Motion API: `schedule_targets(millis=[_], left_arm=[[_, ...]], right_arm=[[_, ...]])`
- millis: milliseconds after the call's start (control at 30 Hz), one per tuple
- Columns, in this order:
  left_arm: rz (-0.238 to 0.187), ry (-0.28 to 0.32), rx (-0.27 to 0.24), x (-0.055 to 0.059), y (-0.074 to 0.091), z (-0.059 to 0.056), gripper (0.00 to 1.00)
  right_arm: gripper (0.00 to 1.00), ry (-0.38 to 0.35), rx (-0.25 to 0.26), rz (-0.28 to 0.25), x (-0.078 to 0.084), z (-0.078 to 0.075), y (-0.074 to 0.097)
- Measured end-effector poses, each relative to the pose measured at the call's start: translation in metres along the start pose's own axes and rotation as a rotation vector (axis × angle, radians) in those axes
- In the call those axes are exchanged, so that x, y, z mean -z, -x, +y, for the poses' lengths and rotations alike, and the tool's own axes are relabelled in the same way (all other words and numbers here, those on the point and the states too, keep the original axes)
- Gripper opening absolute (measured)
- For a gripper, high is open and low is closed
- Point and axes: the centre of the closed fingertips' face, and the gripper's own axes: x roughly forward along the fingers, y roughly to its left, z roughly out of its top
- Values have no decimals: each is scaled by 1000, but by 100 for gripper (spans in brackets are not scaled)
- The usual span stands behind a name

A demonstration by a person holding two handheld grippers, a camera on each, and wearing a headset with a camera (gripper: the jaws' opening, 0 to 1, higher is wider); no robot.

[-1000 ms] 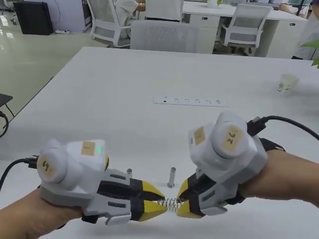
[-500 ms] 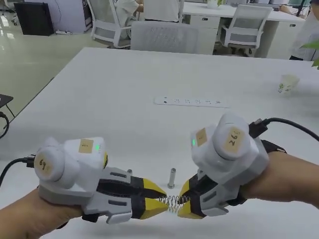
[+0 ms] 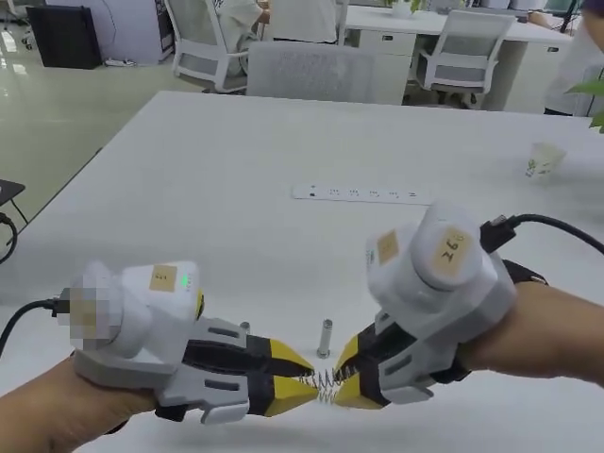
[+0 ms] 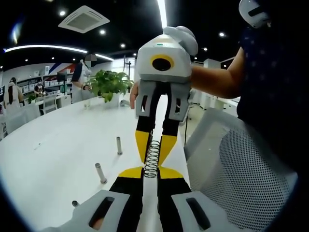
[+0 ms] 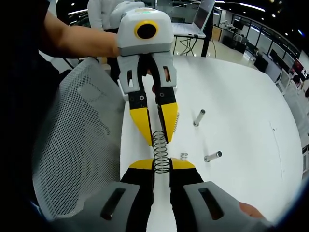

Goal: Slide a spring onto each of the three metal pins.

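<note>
Left gripper [image 3: 310, 383], right gripper [image 3: 338, 378] pinch thin silvery spring [image 3: 324, 380] by ends.

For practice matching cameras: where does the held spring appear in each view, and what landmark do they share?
Head view: spring, bottom centre.
Left gripper view: centre, slightly low.
Right gripper view: centre, slightly low.
Shared landmark: the white table.

Silver spring [image 3: 324, 381] horizontal, metal pins [image 3: 326, 337] upright

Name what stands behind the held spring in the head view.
An upright metal pin stands behind the spring; a second pin pokes above the left tongs, its lower part covered.
</note>
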Motion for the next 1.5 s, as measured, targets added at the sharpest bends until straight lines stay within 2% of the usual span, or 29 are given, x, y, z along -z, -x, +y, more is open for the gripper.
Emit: schedule_targets(millis=[500, 1500], left_arm=[[4, 4, 7, 4, -3, -1, 2], [6, -5, 24, 6, -11, -3, 2]], right_arm=[[8, -6, -8, -13, -13, 2, 4], [8, 27, -16, 40, -20, 5, 4]])
